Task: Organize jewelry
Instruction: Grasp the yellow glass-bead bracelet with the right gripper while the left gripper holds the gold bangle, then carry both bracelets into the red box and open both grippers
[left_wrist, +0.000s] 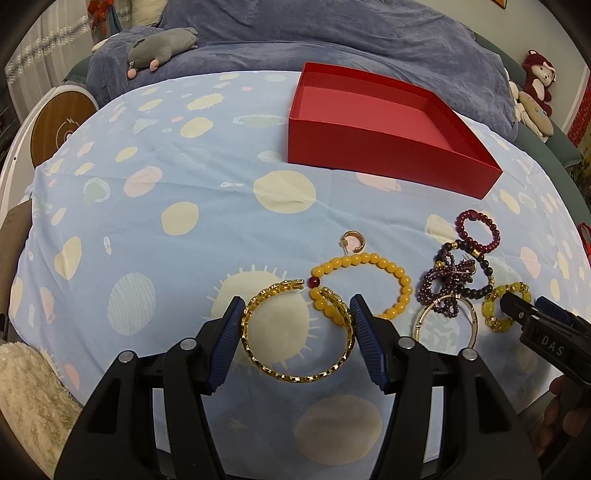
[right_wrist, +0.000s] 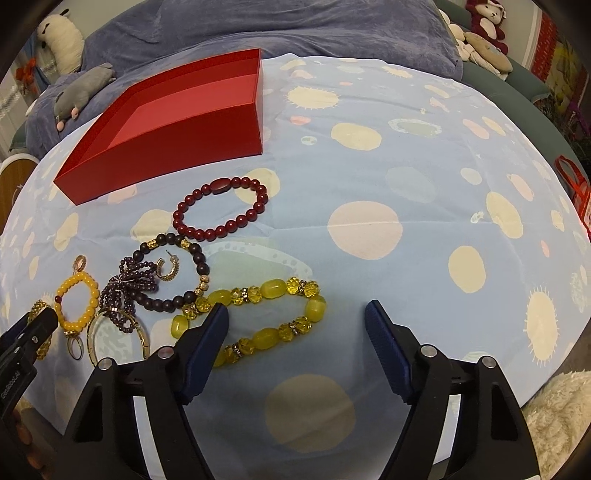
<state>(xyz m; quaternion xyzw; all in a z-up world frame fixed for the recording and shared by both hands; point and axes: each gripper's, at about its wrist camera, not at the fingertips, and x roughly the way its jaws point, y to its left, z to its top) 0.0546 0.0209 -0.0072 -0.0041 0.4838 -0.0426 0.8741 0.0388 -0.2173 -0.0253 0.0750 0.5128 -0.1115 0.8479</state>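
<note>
Closest to us, our left gripper (left_wrist: 298, 314) has its blue pads against either side of the gold bangle (left_wrist: 295, 334), which lies flat on the sheet (left_wrist: 147, 229); the pads look to be touching its rim, so we read the jaws as clamped on it. Our right gripper (right_wrist: 297, 317) stands spread apart over the sheet, its left finger (right_wrist: 207, 343) lying over one end of the yellow crystal bracelet (right_wrist: 258, 317), nothing held between the pads.

Just past the bangle, and touching it, lies the amber bracelet (left_wrist: 364, 282), with a small gold hoop (left_wrist: 354, 242) beyond it. To the right sits a tangle: a thin ring bangle (left_wrist: 447, 325) under a purple bead cluster (left_wrist: 445, 286), looped by a dark bead bracelet (right_wrist: 177, 273) that encloses a second hoop earring (right_wrist: 168, 267). Farther on is the red bead bracelet (right_wrist: 221, 214).

Beyond all the jewelry stands the red box (left_wrist: 388, 155), open-topped. Behind it a blue blanket (left_wrist: 332, 29) carries a grey plush (left_wrist: 159, 46).
</note>
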